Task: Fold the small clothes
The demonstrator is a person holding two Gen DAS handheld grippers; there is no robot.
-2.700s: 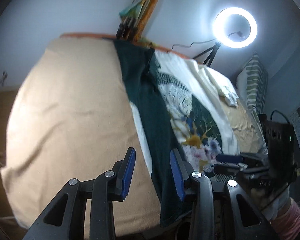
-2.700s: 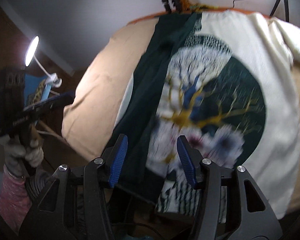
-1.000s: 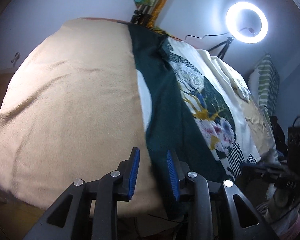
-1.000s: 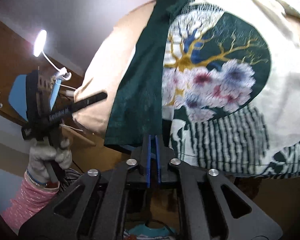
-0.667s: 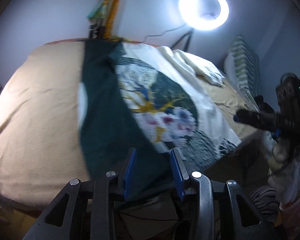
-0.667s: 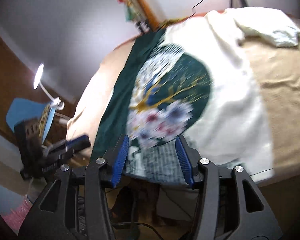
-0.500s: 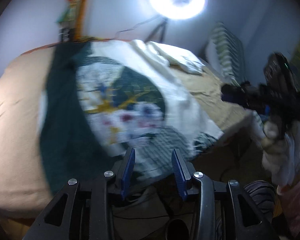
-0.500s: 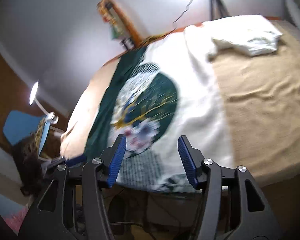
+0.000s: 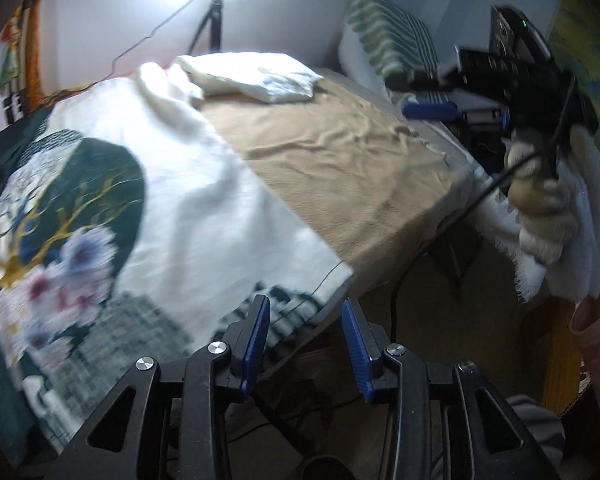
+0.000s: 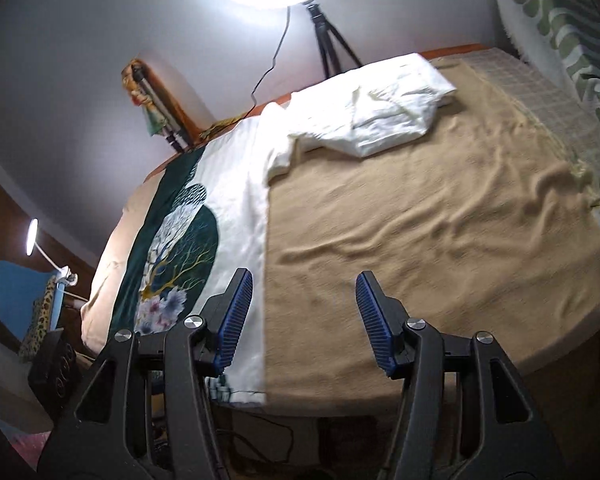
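Observation:
A large white cloth with a dark green band and a tree-and-flower print [image 9: 188,216] lies spread flat on the bed's tan blanket [image 9: 340,160]. My left gripper [image 9: 304,332] hovers open just off the bed's front edge, by the cloth's near right corner, with nothing between its pads. In the same view a gloved hand [image 9: 540,208] holds my right gripper [image 9: 424,96] at the upper right. My right gripper [image 10: 302,300] is open over bare blanket [image 10: 440,220], the printed cloth's [image 10: 236,208] right edge just past its left finger. A crumpled white cloth [image 10: 380,120] lies at the far side.
A ring light on a tripod [image 10: 332,44] stands behind the bed. A green-striped pillow [image 9: 396,40] leans at the right end. A desk lamp [image 10: 32,236] and a blue chair [image 10: 12,300] are at the left. A black cable [image 9: 420,256] hangs below the bed's edge.
Both grippers swung to the right along the bed's front edge. The right gripper went from shut at the cloth's hem to open. The left jaws widened a little.

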